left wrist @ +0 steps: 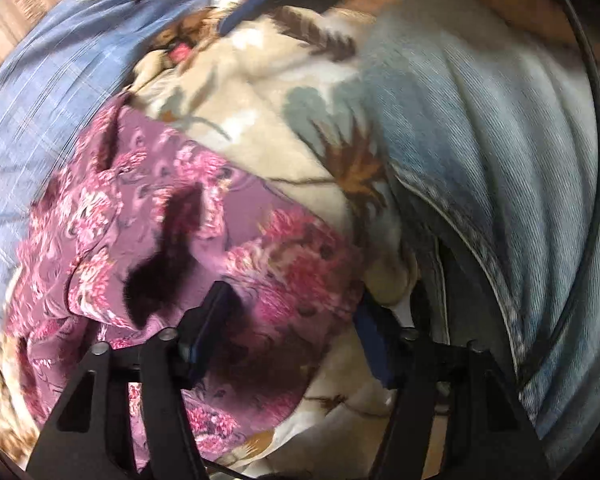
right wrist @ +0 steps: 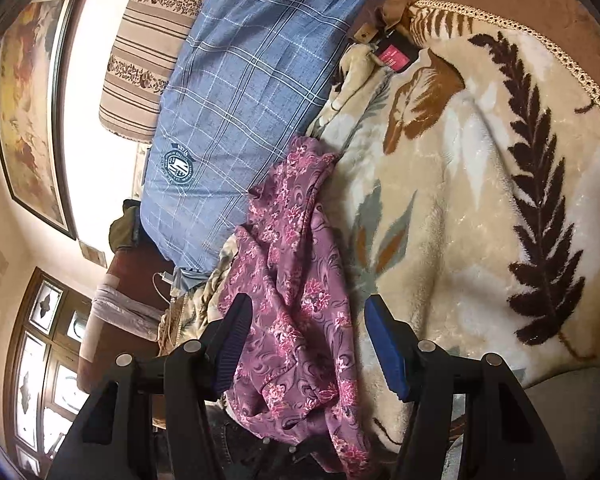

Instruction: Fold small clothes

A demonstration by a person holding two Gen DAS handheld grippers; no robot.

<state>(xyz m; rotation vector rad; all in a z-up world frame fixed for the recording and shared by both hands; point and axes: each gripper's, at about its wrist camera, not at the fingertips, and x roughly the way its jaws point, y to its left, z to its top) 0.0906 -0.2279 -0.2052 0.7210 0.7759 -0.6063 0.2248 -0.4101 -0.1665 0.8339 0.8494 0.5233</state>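
Note:
A crumpled purple garment with pink flowers lies on a cream leaf-patterned blanket. In the left wrist view my left gripper is open, its jaws wide apart, just above the garment's near edge; the view is blurred. In the right wrist view the same garment lies bunched in a long heap on the blanket. My right gripper is open, its blue pads on either side of the garment's near part, not closed on it.
A person's leg in light blue jeans fills the right of the left wrist view. A blue checked pillow lies beside the garment. A striped headboard cushion, a framed picture and a wooden door are at left.

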